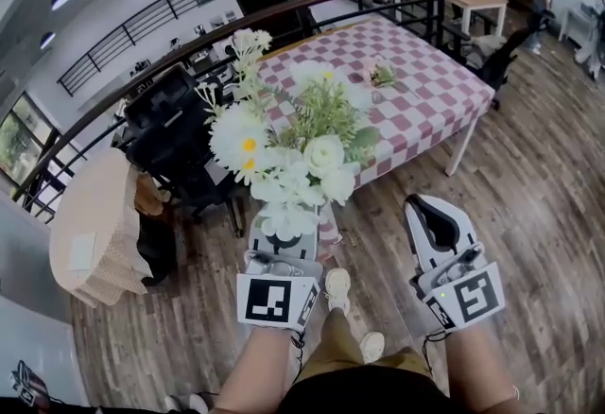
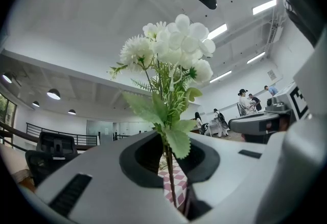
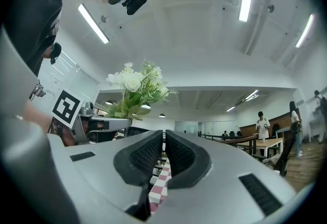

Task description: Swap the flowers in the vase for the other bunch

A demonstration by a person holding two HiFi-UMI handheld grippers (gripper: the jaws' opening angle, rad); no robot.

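A bunch of white flowers with green leaves is held upright by the left gripper, well clear of the wooden plank floor and on the near side of the desk, which is covered in a red-and-white checked cloth. In the left gripper view, the thin brown stems are seen clamped between the dark pads of the left gripper, whose jaws are drawn narrow around them, and the blooms rise above the jaws.

The right gripper is carried to the right of the bunch, at about the same height. In the right gripper view, the ribbed pads of the right gripper are seen brought almost together, with only a thin slit left and nothing between them. The held bunch is visible at the upper left of that view.

A small pale flower sprig with green leaves is seen on the checked cloth; whether it stands in a vase cannot be told. A black office chair is placed to the left of the desk.
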